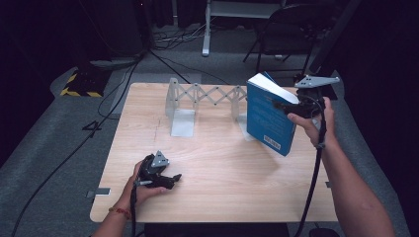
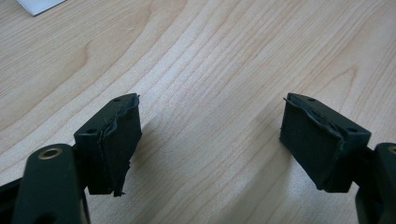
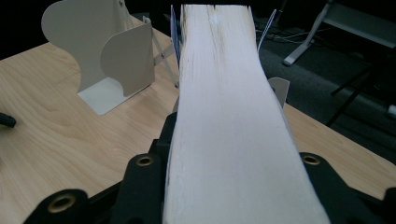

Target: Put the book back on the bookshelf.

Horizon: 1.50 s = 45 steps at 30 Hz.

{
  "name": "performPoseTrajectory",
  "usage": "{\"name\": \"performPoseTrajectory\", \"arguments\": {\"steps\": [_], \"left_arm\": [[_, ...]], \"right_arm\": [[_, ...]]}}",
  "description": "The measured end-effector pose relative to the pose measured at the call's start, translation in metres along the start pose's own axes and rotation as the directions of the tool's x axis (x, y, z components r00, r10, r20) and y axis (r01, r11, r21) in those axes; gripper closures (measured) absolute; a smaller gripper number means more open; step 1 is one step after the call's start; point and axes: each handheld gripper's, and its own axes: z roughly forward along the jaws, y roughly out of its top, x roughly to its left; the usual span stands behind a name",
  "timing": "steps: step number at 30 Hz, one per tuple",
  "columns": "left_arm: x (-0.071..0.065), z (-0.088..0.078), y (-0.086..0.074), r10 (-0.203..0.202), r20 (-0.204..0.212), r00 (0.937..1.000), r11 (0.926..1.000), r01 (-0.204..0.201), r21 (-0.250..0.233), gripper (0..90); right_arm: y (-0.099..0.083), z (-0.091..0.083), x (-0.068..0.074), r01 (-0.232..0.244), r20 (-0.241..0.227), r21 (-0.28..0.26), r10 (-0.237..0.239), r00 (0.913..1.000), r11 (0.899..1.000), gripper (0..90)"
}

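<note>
My right tool (image 1: 285,106) clamps the blue book (image 1: 267,117) tilted above the bench (image 1: 222,168), beside the extending metal bookend rack (image 1: 197,101); my left tool (image 1: 165,178) rests wide, empty.

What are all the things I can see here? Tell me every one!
Table: one, light wood, middle of the room.
Book: one, blue cover with white pages, lifted and tilted above the table's far right part, clamped by the right hand-held gripper.
Bookend rack: one, pale grey, with a folding lattice between its end plates, standing at the table's far side.
Folding chair: one, black, on the floor beyond the table.
Cables: several, black, on the grey floor at far left.
Yellow-and-black striped block: one, on the floor at far left.
Left hand-held gripper: one, black, open, low over the table's near left.
Right hand-held gripper: one, black, shut on the book.
</note>
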Motion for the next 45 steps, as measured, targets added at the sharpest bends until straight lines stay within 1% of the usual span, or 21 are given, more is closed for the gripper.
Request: {"name": "performPoseTrajectory", "arguments": {"steps": [1, 4, 6, 8, 9, 10, 12, 15, 19, 20, 23, 25, 26, 28, 33, 35, 37, 39, 40, 44, 45], "left_arm": [[0.000, 0.000, 0.000, 0.000, 0.002, 1.0000, 1.0000, 0.000, 0.000, 20.8], [0.000, 0.000, 0.000, 0.001, 0.002, 1.0000, 1.0000, -0.001, -0.001, 20.8], [0.000, 0.000, 0.000, 0.001, 0.002, 1.0000, 1.0000, -0.001, -0.001, 20.8], [0.000, 0.000, 0.000, 0.002, 0.003, 1.0000, 1.0000, -0.002, -0.001, 20.8], [0.000, 0.000, 0.000, 0.002, 0.003, 1.0000, 1.0000, -0.002, -0.001, 20.8], [0.000, 0.001, 0.000, -0.001, 0.005, 1.0000, 1.0000, 0.001, -0.002, 20.8], [0.000, 0.001, 0.000, 0.001, 0.010, 1.0000, 1.0000, -0.001, -0.001, 20.8], [0.000, 0.001, 0.001, 0.005, 0.012, 0.9999, 1.0000, -0.005, -0.001, 20.8], [0.000, 0.001, 0.001, 0.005, 0.012, 0.9999, 1.0000, -0.005, -0.001, 20.8], [0.000, 0.001, 0.001, 0.005, 0.012, 0.9999, 1.0000, -0.005, -0.001, 20.8], [0.000, 0.001, 0.001, 0.005, 0.012, 0.9999, 1.0000, -0.005, -0.001, 20.8], [0.000, 0.001, 0.001, 0.005, 0.012, 0.9999, 1.0000, -0.005, -0.001, 20.8], [0.000, 0.001, 0.001, 0.005, 0.012, 0.9999, 1.0000, -0.005, -0.001, 20.8], [0.000, 0.001, 0.001, 0.006, 0.013, 0.9999, 1.0000, -0.006, -0.001, 20.8], [0.000, 0.001, 0.001, 0.012, 0.015, 0.9998, 0.9999, -0.012, 0.000, 20.8], [0.001, 0.001, 0.001, 0.016, 0.014, 0.9998, 0.9999, -0.016, 0.000, 20.8], [0.001, 0.001, 0.001, 0.023, 0.016, 0.9996, 0.9997, -0.023, 0.000, 20.8], [0.001, 0.001, 0.001, 0.025, 0.025, 0.9994, 0.9997, -0.025, -0.001, 20.9], [0.001, 0.001, 0.001, 0.027, 0.024, 0.9993, 0.9996, -0.027, -0.001, 20.9], [0.001, 0.001, 0.001, 0.022, 0.029, 0.9993, 0.9998, -0.022, 0.000, 20.9], [0.001, 0.001, 0.001, 0.029, 0.034, 0.9990, 0.9996, -0.029, -0.004, 21.4]], "right_arm": [[0.002, 0.002, 0.000, -0.005, 0.003, -0.008, 0.005, 1.0000, 1.000, 61.2], [0.006, 0.006, -0.001, -0.003, 0.007, -0.008, 0.003, 1.0000, 1.000, 61.2], [0.012, 0.011, -0.002, -0.008, 0.023, -0.010, 0.009, 0.9997, 1.000, 61.2], [0.017, 0.016, -0.004, -0.025, 0.035, -0.019, 0.025, 0.9990, 1.000, 61.2], [0.017, 0.016, -0.004, -0.025, 0.035, -0.019, 0.025, 0.9990, 1.000, 61.2], [0.021, 0.022, -0.005, -0.034, 0.048, -0.028, 0.035, 0.9982, 0.999, 61.2], [0.025, 0.026, -0.006, -0.033, 0.057, -0.028, 0.035, 0.9978, 0.999, 61.2], [0.029, 0.031, -0.005, -0.032, 0.066, -0.029, 0.033, 0.9972, 0.999, 61.2], [0.035, 0.041, -0.005, -0.050, 0.074, -0.040, 0.053, 0.9958, 0.998, 61.2], [0.037, 0.045, -0.005, -0.052, 0.083, -0.039, 0.055, 0.9950, 0.998, 61.2], [0.039, 0.051, -0.005, -0.064, 0.092, -0.041, 0.067, 0.9935, 0.997, 61.2], [0.039, 0.052, -0.005, -0.070, 0.095, -0.044, 0.074, 0.9927, 0.997, 61.2], [0.038, 0.056, -0.007, -0.084, 0.097, -0.046, 0.089, 0.9913, 0.995, 61.2], [0.036, 0.060, -0.008, -0.092, 0.107, -0.046, 0.097, 0.9896, 0.995, 61.2], [0.028, 0.066, -0.011, -0.103, 0.111, -0.065, 0.110, 0.9877, 0.993, 61.2], [0.023, 0.069, -0.013, -0.103, 0.109, -0.077, 0.111, 0.9878, 0.992, 61.2], [0.020, 0.071, -0.014, -0.100, 0.107, -0.077, 0.108, 0.9883, 0.992, 61.2], [0.016, 0.074, -0.015, -0.099, 0.109, -0.082, 0.107, 0.9882, 0.992, 61.1], [0.014, 0.075, -0.015, -0.098, 0.110, -0.092, 0.108, 0.9881, 0.991, 61.1], [0.008, 0.077, -0.015, -0.073, 0.112, -0.113, 0.086, 0.9900, 0.991, 61.0], [0.008, 0.077, -0.016, -0.072, 0.109, -0.116, 0.084, 0.9905, 0.991, 61.0]]}}
